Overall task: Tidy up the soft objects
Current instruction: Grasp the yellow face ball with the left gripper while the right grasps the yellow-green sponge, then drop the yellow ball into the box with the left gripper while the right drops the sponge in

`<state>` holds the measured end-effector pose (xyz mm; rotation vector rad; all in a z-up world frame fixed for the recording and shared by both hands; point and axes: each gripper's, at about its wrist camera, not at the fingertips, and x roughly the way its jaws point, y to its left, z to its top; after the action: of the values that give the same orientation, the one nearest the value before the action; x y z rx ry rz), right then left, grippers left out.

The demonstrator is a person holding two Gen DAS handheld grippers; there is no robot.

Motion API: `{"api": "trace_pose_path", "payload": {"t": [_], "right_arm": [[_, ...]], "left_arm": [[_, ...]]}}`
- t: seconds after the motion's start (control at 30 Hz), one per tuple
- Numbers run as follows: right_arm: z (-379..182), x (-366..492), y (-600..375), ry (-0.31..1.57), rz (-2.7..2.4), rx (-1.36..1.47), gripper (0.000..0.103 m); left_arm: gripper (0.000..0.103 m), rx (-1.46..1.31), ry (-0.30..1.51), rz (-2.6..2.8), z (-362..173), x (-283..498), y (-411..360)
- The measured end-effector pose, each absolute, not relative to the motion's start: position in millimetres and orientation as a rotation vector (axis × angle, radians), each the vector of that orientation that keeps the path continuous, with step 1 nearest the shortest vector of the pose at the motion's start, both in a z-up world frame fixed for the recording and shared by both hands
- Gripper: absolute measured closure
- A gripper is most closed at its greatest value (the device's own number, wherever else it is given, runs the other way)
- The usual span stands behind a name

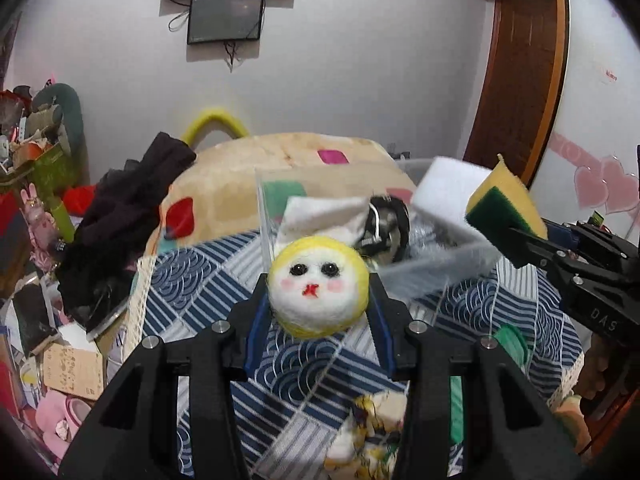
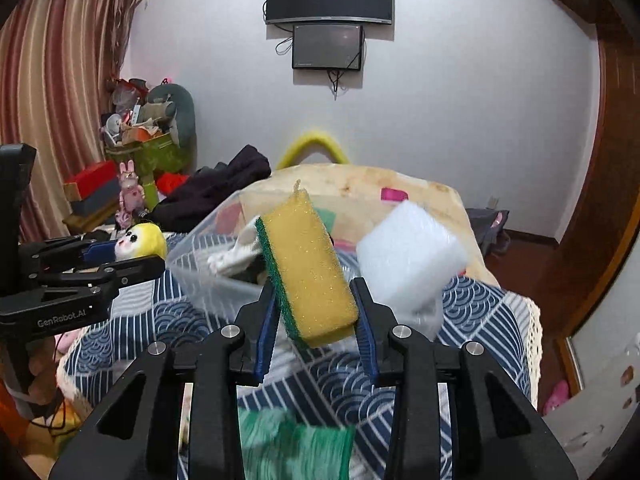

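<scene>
My left gripper (image 1: 318, 292) is shut on a round felt doll head (image 1: 317, 286), white face with yellow hair, held above the blue patterned cloth; it also shows in the right wrist view (image 2: 138, 242). My right gripper (image 2: 316, 304) is shut on a yellow-and-green sponge (image 2: 308, 268), held near the clear plastic bin (image 2: 200, 276); the sponge also shows in the left wrist view (image 1: 506, 202). A white sponge block (image 2: 408, 256) rests at the bin's right side. White cloth (image 1: 320, 216) and a dark item (image 1: 386, 224) lie in the bin.
The blue patterned cloth (image 1: 200, 292) covers the table. A green knitted piece (image 2: 296, 444) lies below my right gripper, a floral fabric piece (image 1: 372, 432) below the left. Dark clothes (image 1: 128, 208) and a patterned cushion (image 1: 248, 176) sit behind; clutter at left.
</scene>
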<state>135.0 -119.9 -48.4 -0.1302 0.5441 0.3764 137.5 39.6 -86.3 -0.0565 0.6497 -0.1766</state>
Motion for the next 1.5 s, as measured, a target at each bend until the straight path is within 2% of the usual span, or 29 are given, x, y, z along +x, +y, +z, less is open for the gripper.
{"api": "trace_pose_path", "payload": {"t": [0.27,0.73,0.83,0.9,0.97,1.17,1.27,1.43,1.5], "right_arm": [[-49.0,159.6,-114.4,0.557,0.353,-0.100,0.071],[-76.5,184.4,-109.0,0.697,0.345,-0.079,0.071],[-74.0,180.1,-109.0,0.699,0.337,-0.112,0.070],[-73.4,178.5,-110.3,0.708,0.349,-0.116,0.061],[-72.2,177.8,-112.6,0.706,0.361,-0.111,0.048],[-60.2,166.3,-116.8,0.653,0.343,-0.129,0.020],[-51.4,160.0,-122.4,0.627,0.333,-0.128,0.019],[-44.0,153.8,-126.0,0.608,0.305,-0.145,0.017],[-41.9,148.6,-129.9,0.602,0.303,-0.146,0.016]], "left_arm": [[0.058,-0.046,0.648,-0.152,-82.4,170.6,40.2],[0.058,-0.009,0.697,-0.170,-106.4,222.8,21.0],[0.054,0.014,0.703,-0.154,-109.8,226.6,17.9],[0.047,0.017,0.713,-0.154,-111.1,227.5,16.9],[0.036,0.014,0.713,-0.157,-110.5,226.3,17.2],[0.031,0.028,0.658,-0.167,-96.6,207.7,15.8],[0.023,0.038,0.643,-0.170,-88.5,197.9,16.0],[0.020,-0.001,0.629,-0.177,-75.7,182.3,24.4],[0.013,-0.006,0.637,-0.179,-72.5,177.8,26.7]]}}
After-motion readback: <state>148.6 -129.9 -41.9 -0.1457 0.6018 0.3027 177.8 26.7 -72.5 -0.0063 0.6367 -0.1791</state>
